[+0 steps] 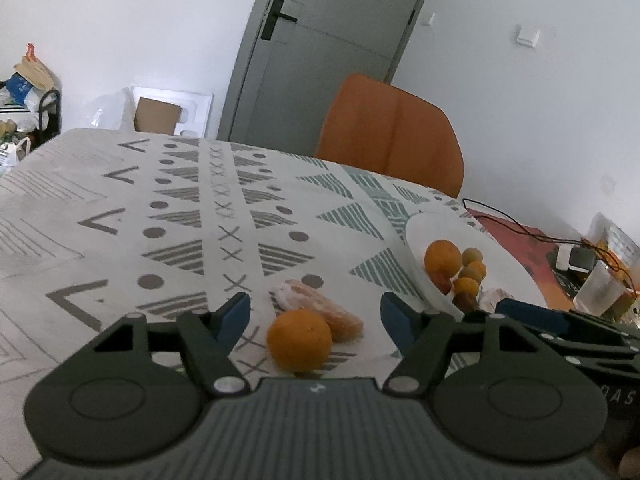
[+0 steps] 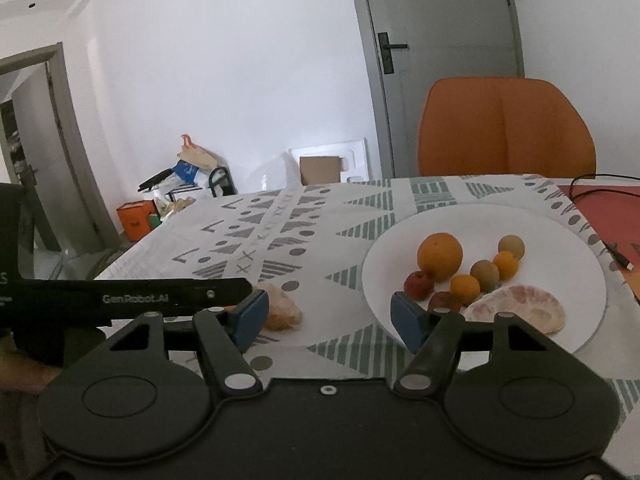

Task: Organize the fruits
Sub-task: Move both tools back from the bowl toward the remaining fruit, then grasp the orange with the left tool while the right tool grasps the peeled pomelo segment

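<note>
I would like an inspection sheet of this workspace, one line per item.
Surface: table with patterned cloth.
Job's things: white plate holding a large orange, small fruits and a peeled segment; loose orange and peeled piece lying on the cloth.
Clutter: bags and boxes on the floor.
Grippers: left tongs open around the loose orange; right tongs open, empty.
Cables: black cable.
Surroundings: orange chair, grey door.

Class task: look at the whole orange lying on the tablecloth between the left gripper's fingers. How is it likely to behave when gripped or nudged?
The orange looks round and rests on flat cloth, so a nudge would probably roll it. Its skin seems smooth, so it may slip from the open left hand-held gripper unless held across its widest part. It looks firm, unlike the peeled segment behind it.
</note>
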Motion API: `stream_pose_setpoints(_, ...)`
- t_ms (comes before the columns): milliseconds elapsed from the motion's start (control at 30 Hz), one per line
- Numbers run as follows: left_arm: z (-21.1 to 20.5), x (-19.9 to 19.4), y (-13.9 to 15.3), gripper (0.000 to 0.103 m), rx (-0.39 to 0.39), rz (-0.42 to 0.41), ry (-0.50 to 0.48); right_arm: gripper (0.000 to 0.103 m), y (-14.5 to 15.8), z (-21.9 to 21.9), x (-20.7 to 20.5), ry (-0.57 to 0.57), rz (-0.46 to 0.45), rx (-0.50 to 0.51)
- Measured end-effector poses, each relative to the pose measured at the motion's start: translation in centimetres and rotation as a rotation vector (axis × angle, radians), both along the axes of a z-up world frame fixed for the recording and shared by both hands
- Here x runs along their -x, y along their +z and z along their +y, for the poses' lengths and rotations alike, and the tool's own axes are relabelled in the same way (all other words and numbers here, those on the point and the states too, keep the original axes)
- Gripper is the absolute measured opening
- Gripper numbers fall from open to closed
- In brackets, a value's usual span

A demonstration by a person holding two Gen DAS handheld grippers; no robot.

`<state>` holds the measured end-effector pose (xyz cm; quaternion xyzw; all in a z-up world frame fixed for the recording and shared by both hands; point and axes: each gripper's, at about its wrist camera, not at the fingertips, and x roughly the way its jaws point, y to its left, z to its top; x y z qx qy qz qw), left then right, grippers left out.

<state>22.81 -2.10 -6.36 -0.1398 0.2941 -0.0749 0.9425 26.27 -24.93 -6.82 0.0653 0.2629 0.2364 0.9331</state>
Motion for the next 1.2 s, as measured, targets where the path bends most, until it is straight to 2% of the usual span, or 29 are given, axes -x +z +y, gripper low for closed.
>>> stream_pose_setpoints(133, -0.3, -0.5, -0.9, 0.064, 0.009, 0.023, -0.015, 0.064, -0.2, 0.1, -0.4, 0.008, 0.013, 0.006)
stream_pose_setpoints(233, -0.4, -0.9, -1.7, 0.056, 0.008, 0.038, -0.029, 0.064, -0.5, 0.5, -0.7, 0.016, 0.020, 0.012)
stream_pose_setpoints(300, -0.3, -0.9, -2.1, 0.039, 0.005, 0.033, -0.027, 0.063, -0.7, 0.8, -1.0, 0.022, 0.028, 0.019)
stream_pose_setpoints(333, -0.2, -0.9, -2.1, 0.036, -0.002, 0.031, -0.025, 0.063, -0.8, 1.0, -1.1, 0.024, 0.028, 0.023)
stream_pose_setpoints(467, 1.2, -0.6, -2.2, 0.035, 0.044, 0.024, -0.018, 0.063, -0.6, 2.2, -1.4, 0.037, 0.016, 0.057)
stream_pose_setpoints(800, 5.2, 0.6, -0.8, 0.035, 0.117, -0.029, 0.109, 0.056, -0.4, 6.2, -2.7, 0.128, 0.021, 0.115)
stream_pose_setpoints(1200, 6.5, 1.2, 0.1, 0.035, 0.112, -0.036, 0.171, 0.055, -1.4, 9.1, -4.7, 0.162, 0.051, 0.167)
